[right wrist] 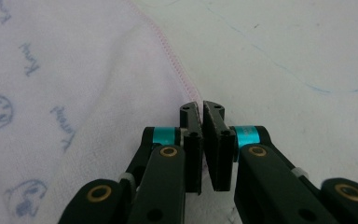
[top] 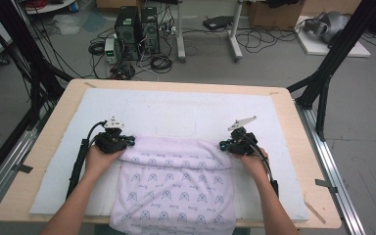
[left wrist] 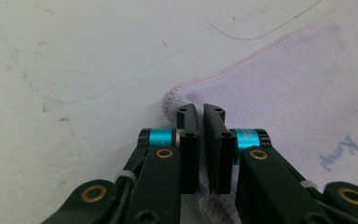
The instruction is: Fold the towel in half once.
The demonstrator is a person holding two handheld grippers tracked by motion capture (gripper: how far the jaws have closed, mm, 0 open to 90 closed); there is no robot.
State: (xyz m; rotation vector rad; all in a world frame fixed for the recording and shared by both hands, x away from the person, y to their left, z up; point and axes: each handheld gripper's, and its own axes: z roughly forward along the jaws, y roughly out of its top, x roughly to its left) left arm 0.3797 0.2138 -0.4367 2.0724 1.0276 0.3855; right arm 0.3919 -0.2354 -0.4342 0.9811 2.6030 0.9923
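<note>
A pale lilac towel (top: 176, 188) with small blue prints lies on the white mat (top: 176, 110), its near end hanging over the table's front edge. Its far edge is bunched into a soft fold between the two hands. My left gripper (top: 126, 142) is at the towel's far left corner. In the left gripper view that gripper (left wrist: 200, 110) is shut, with the stitched corner of the towel (left wrist: 298, 93) pinched at its tips. My right gripper (top: 224, 145) sits at the far right corner. In the right gripper view it (right wrist: 201, 106) is shut on the hem of the towel (right wrist: 74, 70).
The mat covers most of a light wooden table (top: 61, 115). Faint blue pen lines mark the mat (left wrist: 51, 95). Black frame legs (top: 323, 83) stand at both far corners. On the floor beyond are computer towers (top: 137, 32) and loose cables.
</note>
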